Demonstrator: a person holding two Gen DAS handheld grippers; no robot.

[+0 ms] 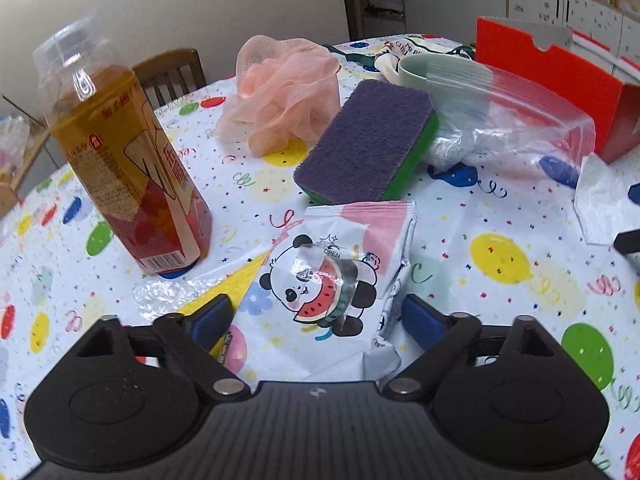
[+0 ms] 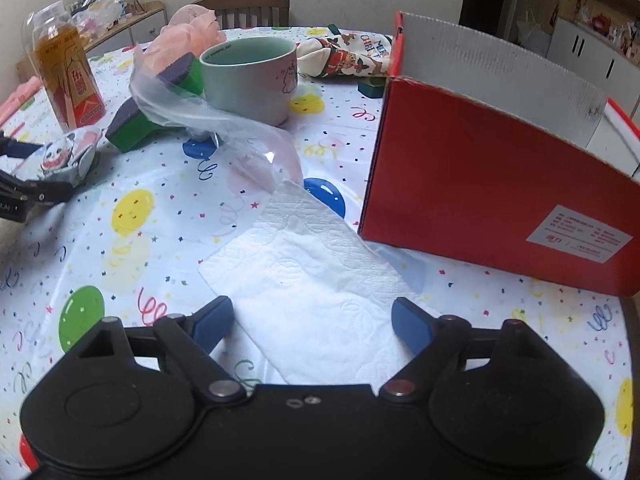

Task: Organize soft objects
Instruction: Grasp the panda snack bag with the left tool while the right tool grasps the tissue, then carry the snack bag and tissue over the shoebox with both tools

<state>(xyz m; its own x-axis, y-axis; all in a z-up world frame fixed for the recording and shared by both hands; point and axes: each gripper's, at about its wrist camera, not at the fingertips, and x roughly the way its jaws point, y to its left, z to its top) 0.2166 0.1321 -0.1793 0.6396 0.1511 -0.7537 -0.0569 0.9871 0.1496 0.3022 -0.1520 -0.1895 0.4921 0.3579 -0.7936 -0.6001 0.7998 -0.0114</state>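
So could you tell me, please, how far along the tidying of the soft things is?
Nothing looks put away yet. The left gripper straddles the panda wipes pack, the right gripper the white tissue, both open. The pink loofah and sponge lie outside the red box.

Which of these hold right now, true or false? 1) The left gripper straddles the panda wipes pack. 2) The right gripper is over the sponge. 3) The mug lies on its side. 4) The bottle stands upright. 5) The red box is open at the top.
1) True: the left gripper has its jaws apart on either side of the panda wipes pack, not pressing on it.
2) False: the right gripper is over the white paper towel; the sponge lies far off by the mug.
3) False: the mug stands upright.
4) True: the bottle stands upright.
5) True: the red box is open at the top.
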